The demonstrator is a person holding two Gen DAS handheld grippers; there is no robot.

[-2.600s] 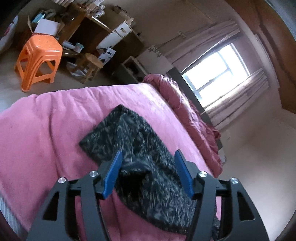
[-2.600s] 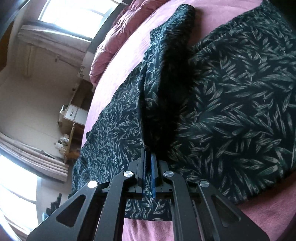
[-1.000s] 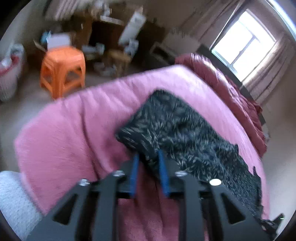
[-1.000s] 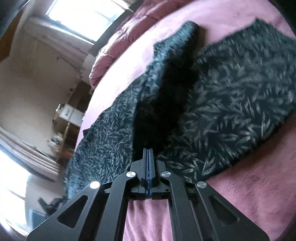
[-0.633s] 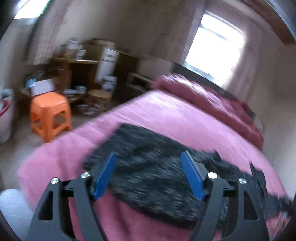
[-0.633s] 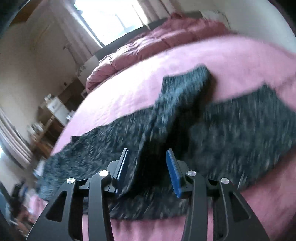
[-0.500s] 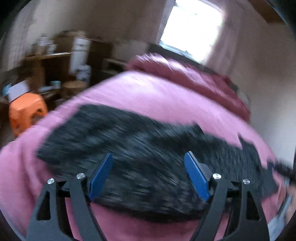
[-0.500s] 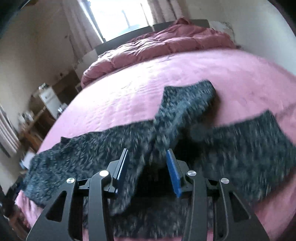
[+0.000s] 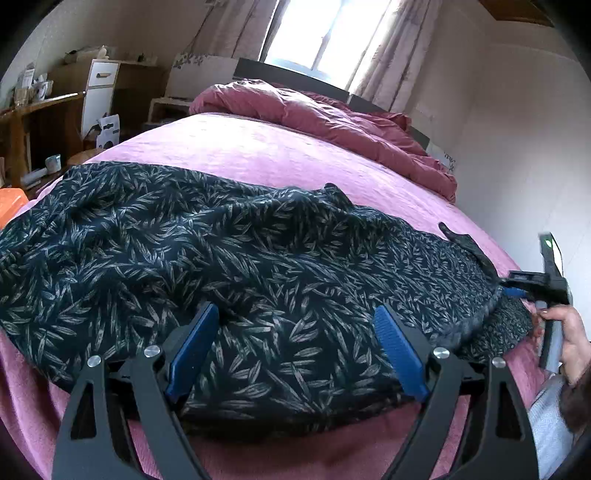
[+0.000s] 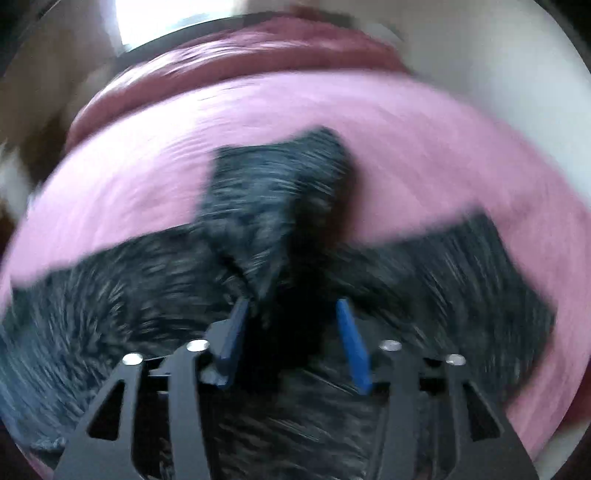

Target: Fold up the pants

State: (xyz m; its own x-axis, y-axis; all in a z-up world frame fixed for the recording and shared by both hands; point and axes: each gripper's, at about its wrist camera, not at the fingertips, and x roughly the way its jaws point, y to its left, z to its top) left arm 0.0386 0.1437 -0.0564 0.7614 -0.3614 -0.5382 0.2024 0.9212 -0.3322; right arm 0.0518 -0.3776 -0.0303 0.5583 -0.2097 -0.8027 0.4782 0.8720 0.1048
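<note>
Dark pants with a pale leaf print (image 9: 258, 258) lie stretched sideways across the pink bed cover (image 9: 295, 155), with one leg folded back over the middle (image 10: 273, 192). My left gripper (image 9: 295, 308) hovers over the near edge of the pants. Its jaws are opening wide and the blue pads (image 9: 192, 343) touch nothing. My right gripper (image 10: 291, 302) is over the right part of the pants; its jaws are opening too, with dark cloth below them and no grip. In the left wrist view the right gripper (image 9: 513, 291) shows at the pants' right end, held by a hand (image 9: 569, 332).
A bunched dark red duvet (image 9: 314, 114) lies at the head of the bed under the window (image 9: 321, 33). A wooden desk and white cabinet (image 9: 99, 88) stand left of the bed, with an orange stool (image 9: 11, 203) at the edge. A white wall is on the right.
Both grippers have let go of the pants and opened. The left one swung round and now faces the window across the spread pants. The right one drew back and tilted, its view blurred.
</note>
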